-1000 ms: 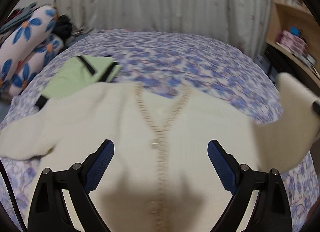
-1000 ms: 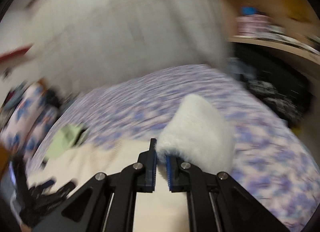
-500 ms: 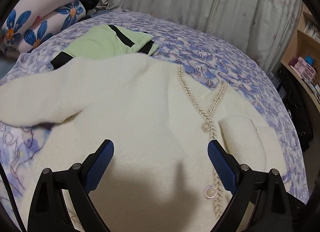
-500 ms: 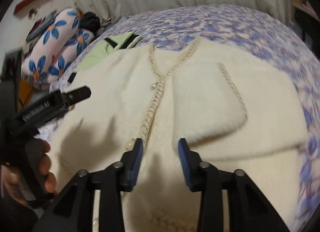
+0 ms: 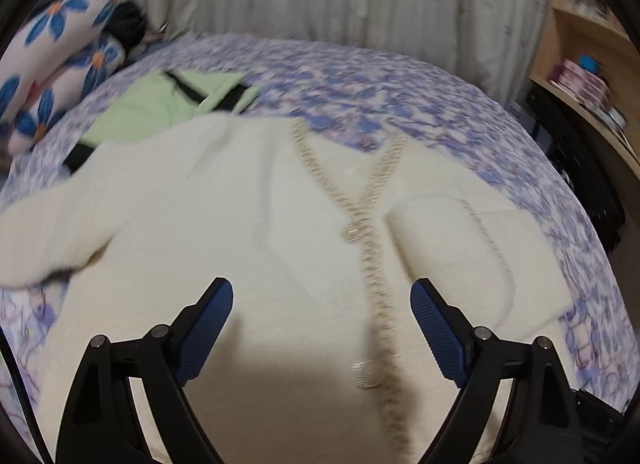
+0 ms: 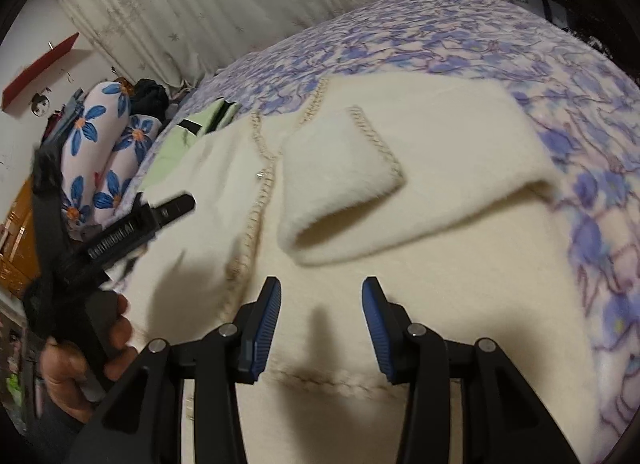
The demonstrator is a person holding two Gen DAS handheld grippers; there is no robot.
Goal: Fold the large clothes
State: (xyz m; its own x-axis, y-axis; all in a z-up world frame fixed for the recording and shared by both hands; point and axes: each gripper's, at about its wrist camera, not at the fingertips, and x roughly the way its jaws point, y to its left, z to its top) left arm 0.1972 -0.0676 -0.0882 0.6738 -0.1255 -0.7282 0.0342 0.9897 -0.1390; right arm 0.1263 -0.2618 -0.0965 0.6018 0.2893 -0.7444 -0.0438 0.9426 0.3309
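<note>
I see a cream cardigan (image 5: 224, 223) with beige braided trim (image 5: 372, 264), lying on a bedspread (image 5: 400, 103) of white printed with blue and purple flowers. Behind it sits a pale green garment (image 5: 160, 103) with black bands. The pillows (image 6: 108, 143) are white with blue, orange-centred flowers; my gripper pads (image 6: 266, 324) are blue.

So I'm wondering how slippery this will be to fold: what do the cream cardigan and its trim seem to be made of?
The cream cardigan looks like a thick, fuzzy knit, perhaps wool or a fleecy synthetic: its surface is matte with a soft nap, and the folded sleeve holds a plump rolled edge. The trim looks like braided beige cord, with shiny, possibly metallic buttons.
</note>
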